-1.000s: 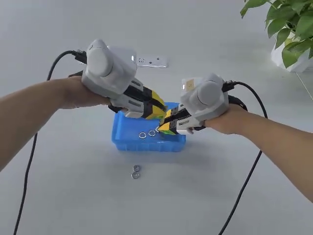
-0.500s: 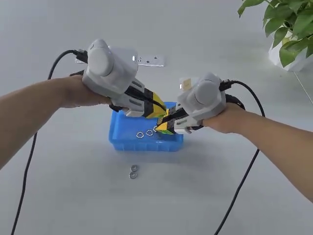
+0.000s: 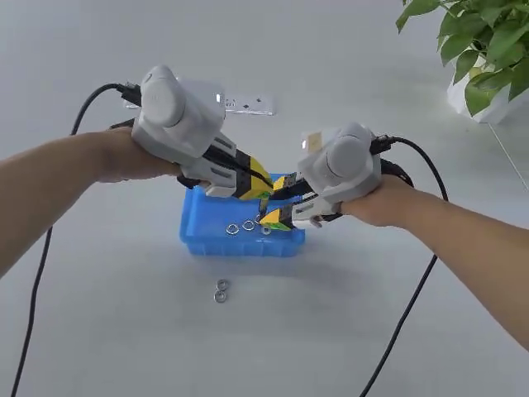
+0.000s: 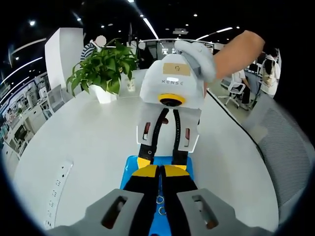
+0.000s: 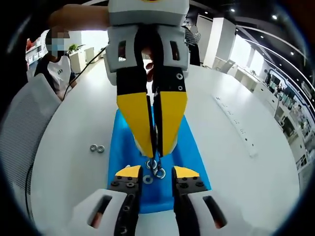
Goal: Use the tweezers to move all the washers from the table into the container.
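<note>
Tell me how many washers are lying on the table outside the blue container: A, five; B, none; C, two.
C: two washers lie side by side on the table, just off the blue container on the person's side.

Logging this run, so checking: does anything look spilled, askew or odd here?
Nothing stands out. The blue container sits flat with washers inside. Two washers lie on the table in front of it, simply not yet moved.
</note>
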Available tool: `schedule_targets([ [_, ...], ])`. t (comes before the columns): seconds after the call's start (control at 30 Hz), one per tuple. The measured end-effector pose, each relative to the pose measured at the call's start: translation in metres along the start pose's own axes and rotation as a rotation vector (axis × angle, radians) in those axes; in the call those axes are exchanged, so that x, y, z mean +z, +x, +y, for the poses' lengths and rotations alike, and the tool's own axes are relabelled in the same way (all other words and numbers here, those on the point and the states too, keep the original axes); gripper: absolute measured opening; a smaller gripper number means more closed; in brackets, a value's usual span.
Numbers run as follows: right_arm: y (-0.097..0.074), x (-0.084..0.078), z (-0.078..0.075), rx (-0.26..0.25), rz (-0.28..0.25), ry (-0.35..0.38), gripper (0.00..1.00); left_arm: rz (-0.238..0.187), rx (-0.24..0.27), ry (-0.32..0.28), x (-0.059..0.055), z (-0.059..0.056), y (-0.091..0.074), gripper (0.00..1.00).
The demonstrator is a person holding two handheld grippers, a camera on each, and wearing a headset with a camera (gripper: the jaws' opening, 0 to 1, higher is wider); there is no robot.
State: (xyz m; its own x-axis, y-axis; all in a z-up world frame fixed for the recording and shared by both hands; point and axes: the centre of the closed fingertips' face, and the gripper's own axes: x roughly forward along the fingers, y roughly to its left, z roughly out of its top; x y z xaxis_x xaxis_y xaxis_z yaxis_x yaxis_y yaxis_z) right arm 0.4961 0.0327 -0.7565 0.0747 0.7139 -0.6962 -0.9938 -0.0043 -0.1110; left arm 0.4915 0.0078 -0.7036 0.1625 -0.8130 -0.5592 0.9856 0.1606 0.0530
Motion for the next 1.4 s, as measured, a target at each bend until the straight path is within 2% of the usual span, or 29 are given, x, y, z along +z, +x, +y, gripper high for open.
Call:
schedule_targets([
  [0.1,-0.008,0.002,-0.007,-0.040,-0.028,0.059,0.28,0.002,0.000,0.000,0.000,0.000,0.000,0.05],
  [0.33,-0.033,0.009,-0.011,-0.099,-0.061,0.107,0.34,0.015,-0.003,0.008,0.000,-0.002,0.000,0.05],
  [0.53,-0.048,0.007,-0.010,-0.125,-0.068,0.143,0.43,0.028,-0.001,0.003,0.001,-0.001,0.000,0.05],
  [0.6,-0.052,0.004,-0.008,-0.133,-0.069,0.159,0.48,0.008,-0.002,-0.021,0.004,-0.001,-0.001,0.05],
  [0.73,-0.060,-0.001,-0.005,-0.156,-0.073,0.182,0.57,0.001,0.013,-0.018,0.009,0.001,-0.006,0.05],
  [0.83,-0.065,-0.004,-0.001,-0.165,-0.075,0.203,0.64,-0.023,0.018,-0.028,0.015,0.001,-0.011,0.05],
  [0.93,-0.071,-0.006,0.001,-0.182,-0.088,0.217,0.68,-0.034,0.028,-0.025,0.021,0.001,-0.016,0.05],
  [1.4,-0.097,-0.007,0.010,-0.266,-0.141,0.262,0.85,-0.037,0.056,-0.023,0.041,-0.007,-0.039,0.05],
])
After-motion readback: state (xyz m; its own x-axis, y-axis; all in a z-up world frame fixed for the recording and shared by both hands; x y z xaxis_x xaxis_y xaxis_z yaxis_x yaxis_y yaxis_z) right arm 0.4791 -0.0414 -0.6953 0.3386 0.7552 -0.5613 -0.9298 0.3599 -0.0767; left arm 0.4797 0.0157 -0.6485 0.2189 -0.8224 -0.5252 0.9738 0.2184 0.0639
